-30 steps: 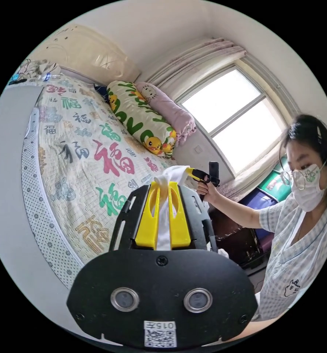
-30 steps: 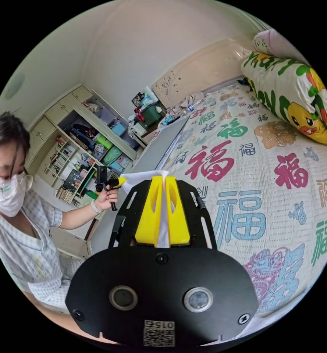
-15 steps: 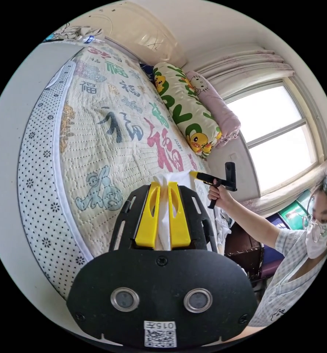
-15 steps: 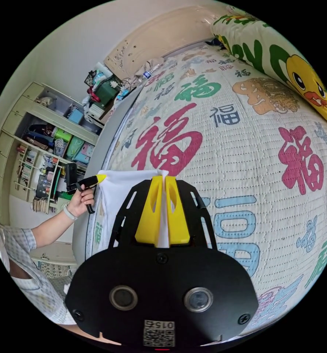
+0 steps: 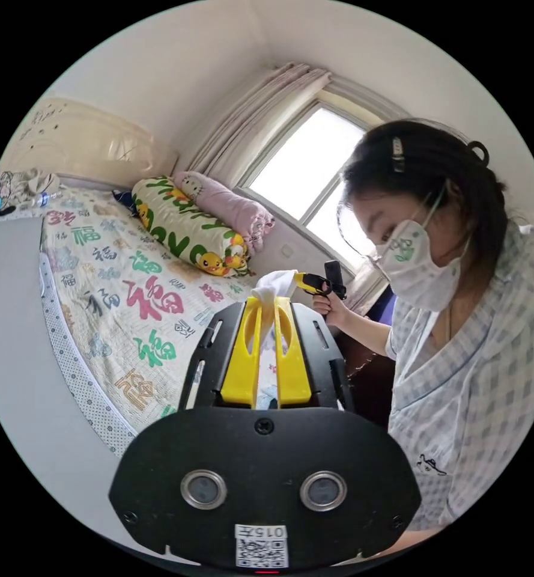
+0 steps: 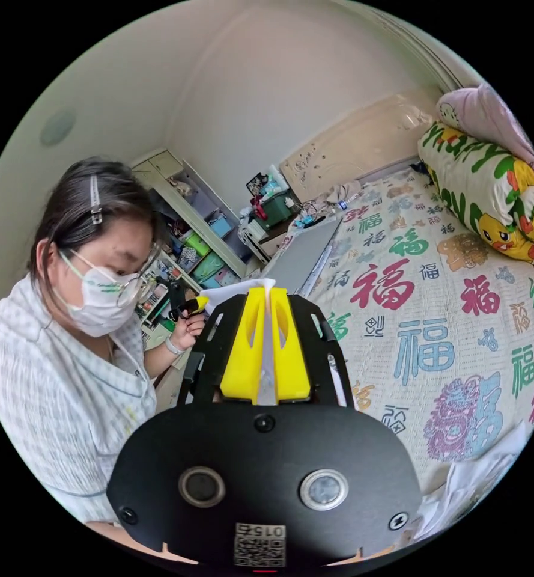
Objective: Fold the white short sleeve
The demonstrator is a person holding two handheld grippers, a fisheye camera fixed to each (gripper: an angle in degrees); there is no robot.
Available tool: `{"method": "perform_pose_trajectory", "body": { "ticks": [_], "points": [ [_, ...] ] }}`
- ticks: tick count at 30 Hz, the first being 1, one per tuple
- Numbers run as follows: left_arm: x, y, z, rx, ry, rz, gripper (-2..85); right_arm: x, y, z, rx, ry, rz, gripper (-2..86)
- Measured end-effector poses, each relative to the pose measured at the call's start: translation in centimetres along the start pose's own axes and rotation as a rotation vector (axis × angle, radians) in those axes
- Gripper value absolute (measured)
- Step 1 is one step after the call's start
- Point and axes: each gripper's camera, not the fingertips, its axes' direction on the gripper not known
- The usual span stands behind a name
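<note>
While both clenched, left gripper, right gripper pinch soft white shirt.

Bed w/ printed quilt, bright window, cluttered shelves.

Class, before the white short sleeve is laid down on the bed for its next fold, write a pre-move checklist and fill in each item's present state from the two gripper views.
1. Left gripper clamps the white short sleeve: ok, cloth bunches out between its shut yellow jaws.
2. Right gripper clamps the same garment: ok, a white edge runs between its shut jaws.
3. Cloth spans both grippers: ok, it reaches the other gripper in each view.
4. Garment hangs flat, no twist: cannot tell, the gripper bodies hide most of it.
5. Landing spot on the patterned bedspread is free: ok near the middle; white cloth lies at its near edge.
6. Pillows out of the way: ok, by the wall.
</note>
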Motion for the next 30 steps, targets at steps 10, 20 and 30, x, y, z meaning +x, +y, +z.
{"method": "perform_pose_trajectory", "body": {
  "ticks": [10,20,30],
  "points": [
    [10.5,2.4,-4.9,-0.004,0.031,0.068,1.3,-8.0,1.1,-4.8,0.041,0.007,0.016,0.3],
    [-0.5,6.5,0.0,-0.012,-0.078,-0.111,1.4,1.6,-3.2,1.5,-0.067,0.068,0.094,0.4],
    [-15.8,7.9,7.9,-0.125,-0.167,-0.244,1.3,17.0,-10.2,12.3,-0.191,0.165,0.162,0.3]
  ]
}}
